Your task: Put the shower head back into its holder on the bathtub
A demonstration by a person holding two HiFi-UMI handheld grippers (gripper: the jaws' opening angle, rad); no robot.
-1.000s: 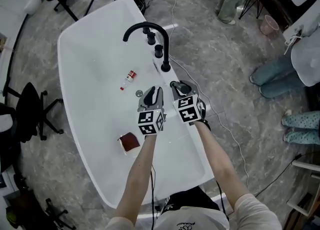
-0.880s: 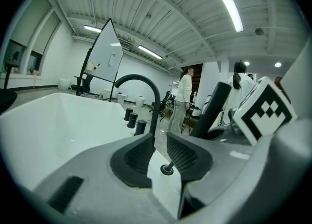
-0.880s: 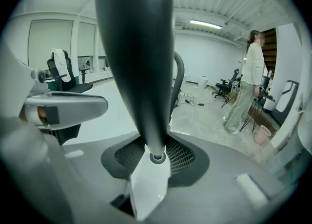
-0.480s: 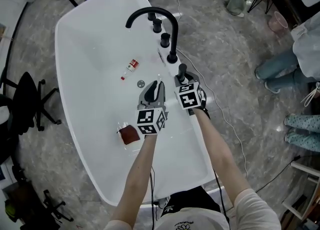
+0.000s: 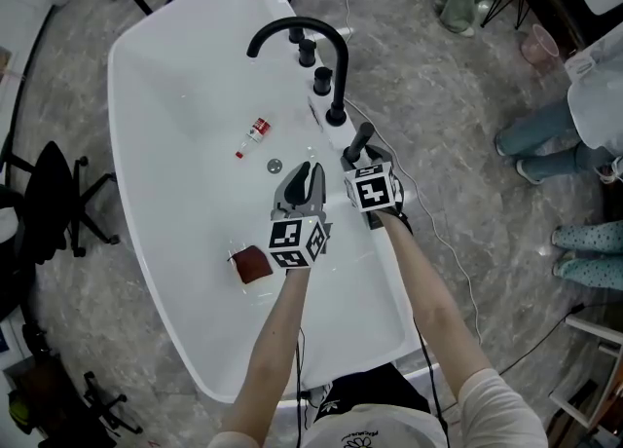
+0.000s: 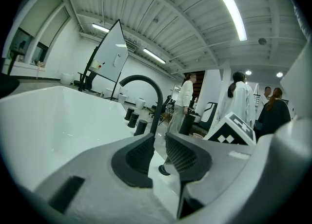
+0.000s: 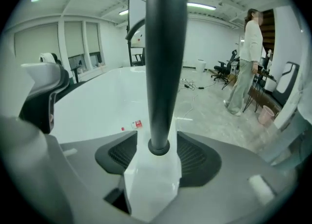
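The shower head (image 5: 362,140) is a black rod. It stands upright in its holder (image 7: 159,147) on the bathtub's white rim (image 5: 382,261), just this side of the black tap. My right gripper (image 5: 358,155) straddles the rod (image 7: 165,62) low down. Its jaws are opening, and a gap shows between each pad and the rod. My left gripper (image 5: 304,175) hangs over the tub's inside, left of the right one. Its jaws are closing to a narrow gap with nothing between them (image 6: 158,152).
A black arched tap (image 5: 302,29) and black knobs (image 5: 321,79) line the rim beyond the holder. In the tub lie a small red-labelled bottle (image 5: 255,131), the drain (image 5: 275,165) and a brown object (image 5: 251,265). People (image 5: 545,149) stand at the right, and a cable runs along the floor.
My right gripper has sunk towards the rim with the shower head, which now stands upright in its holder. The right jaws have spread. The left gripper has hardly moved.
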